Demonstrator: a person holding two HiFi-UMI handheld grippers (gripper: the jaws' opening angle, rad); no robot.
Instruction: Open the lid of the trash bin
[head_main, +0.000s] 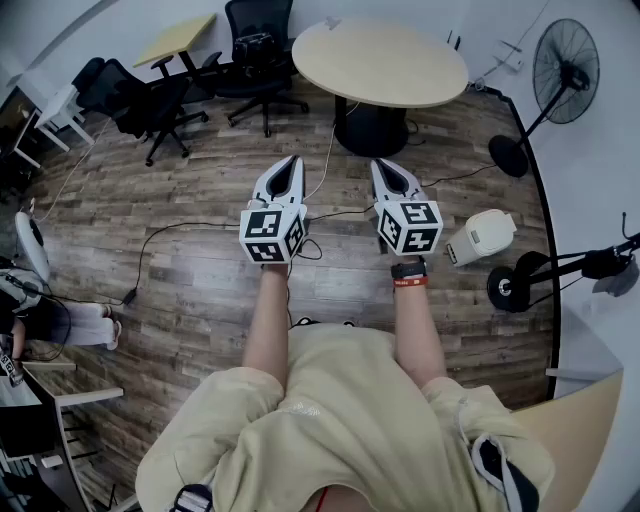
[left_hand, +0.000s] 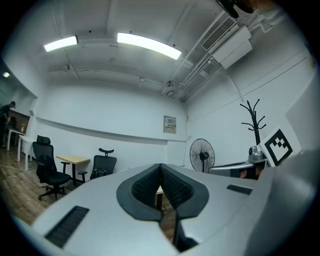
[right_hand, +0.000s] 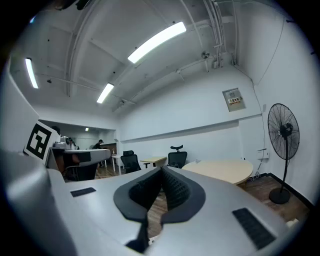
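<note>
In the head view a small white trash bin (head_main: 481, 238) stands on the wood floor, lid down, just right of my right hand. My left gripper (head_main: 291, 163) and right gripper (head_main: 380, 166) are held side by side at waist height, pointing forward, well above the floor and apart from the bin. Both have their jaws closed together with nothing between them. The left gripper view looks level across the room over my shut left gripper (left_hand: 160, 166); the right gripper view does the same over my right gripper (right_hand: 162, 170). Neither gripper view shows the bin.
A round table (head_main: 381, 62) stands ahead, with black office chairs (head_main: 150, 101) and a small desk (head_main: 176, 40) at back left. A standing fan (head_main: 565, 58) and a black floor stand (head_main: 516, 287) flank the bin. Cables (head_main: 160, 236) cross the floor. A person (head_main: 45, 318) sits at left.
</note>
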